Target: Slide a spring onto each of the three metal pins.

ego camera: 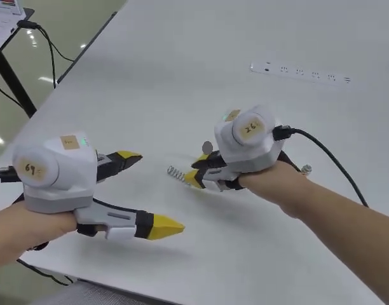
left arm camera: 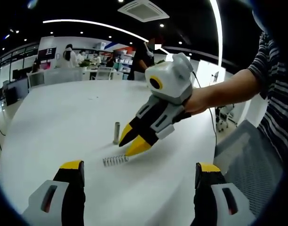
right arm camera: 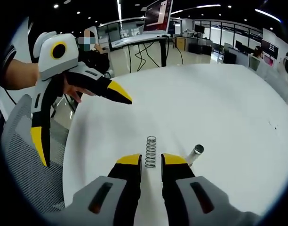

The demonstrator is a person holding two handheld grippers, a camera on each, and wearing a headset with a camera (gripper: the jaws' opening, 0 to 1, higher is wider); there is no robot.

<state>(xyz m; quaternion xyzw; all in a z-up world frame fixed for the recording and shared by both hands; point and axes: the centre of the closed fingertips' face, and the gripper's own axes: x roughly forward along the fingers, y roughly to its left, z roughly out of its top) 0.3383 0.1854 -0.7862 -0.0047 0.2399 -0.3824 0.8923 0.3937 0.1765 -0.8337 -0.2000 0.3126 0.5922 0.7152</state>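
Observation:
A small steel spring (ego camera: 175,171) lies flat on the white table (ego camera: 182,82). My right gripper (ego camera: 196,170) is low over it with its jaws a little apart. In the right gripper view the spring (right arm camera: 150,150) points away from me, its near end just between the yellow tips of the right gripper (right arm camera: 152,162), not pinched. A short metal pin (right arm camera: 195,153) stands just right of those tips, and shows upright in the left gripper view as pin (left arm camera: 116,133). My left gripper (ego camera: 153,189) hovers wide open to the left, holding nothing.
A white power strip (ego camera: 300,72) lies at the far right of the table. A small grey metal part (ego camera: 306,169) sits behind my right wrist, too small to identify. The table's near edge runs just below my left gripper. A black cable (ego camera: 334,165) trails from the right gripper.

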